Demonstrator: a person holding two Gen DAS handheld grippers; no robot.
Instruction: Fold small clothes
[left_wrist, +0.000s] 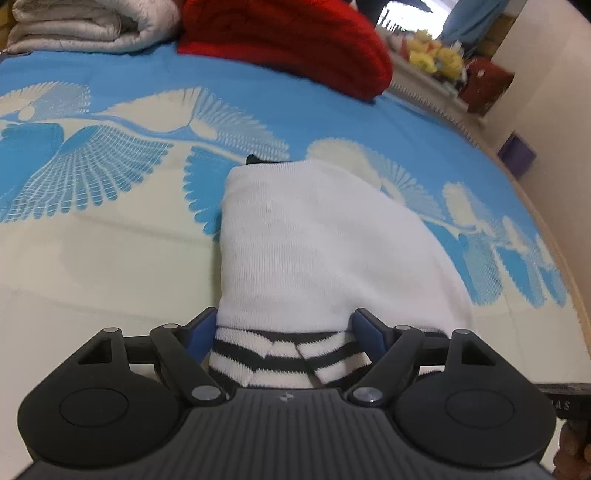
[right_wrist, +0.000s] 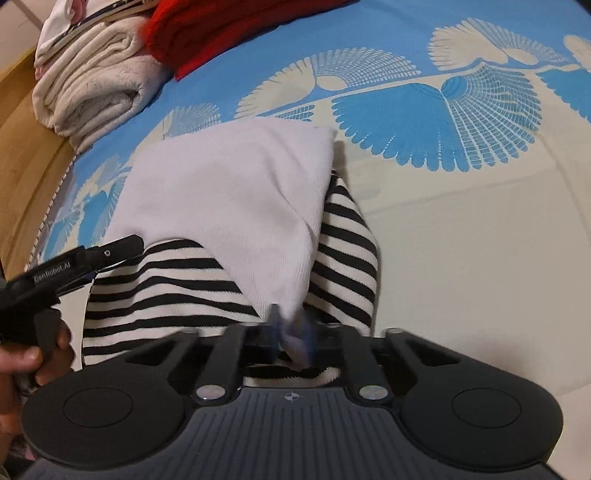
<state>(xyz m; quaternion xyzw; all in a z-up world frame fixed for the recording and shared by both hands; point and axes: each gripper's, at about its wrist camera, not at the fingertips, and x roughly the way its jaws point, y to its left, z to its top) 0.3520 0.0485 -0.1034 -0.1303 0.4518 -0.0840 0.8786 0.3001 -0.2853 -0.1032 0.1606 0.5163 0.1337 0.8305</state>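
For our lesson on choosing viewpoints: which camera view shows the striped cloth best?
The right wrist view: the striped cloth spreads out on both sides of the white cloth lying over it, stripes sharp. The left wrist view shows only a narrow striped edge between the left tool's blue fingers, the rest hidden under the white cloth.

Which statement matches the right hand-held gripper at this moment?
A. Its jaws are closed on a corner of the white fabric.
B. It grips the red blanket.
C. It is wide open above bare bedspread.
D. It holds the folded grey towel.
A: in the right wrist view the right hand-held gripper has its jaws pinched together on the lower corner of the white fabric, which lies over the striped garment.
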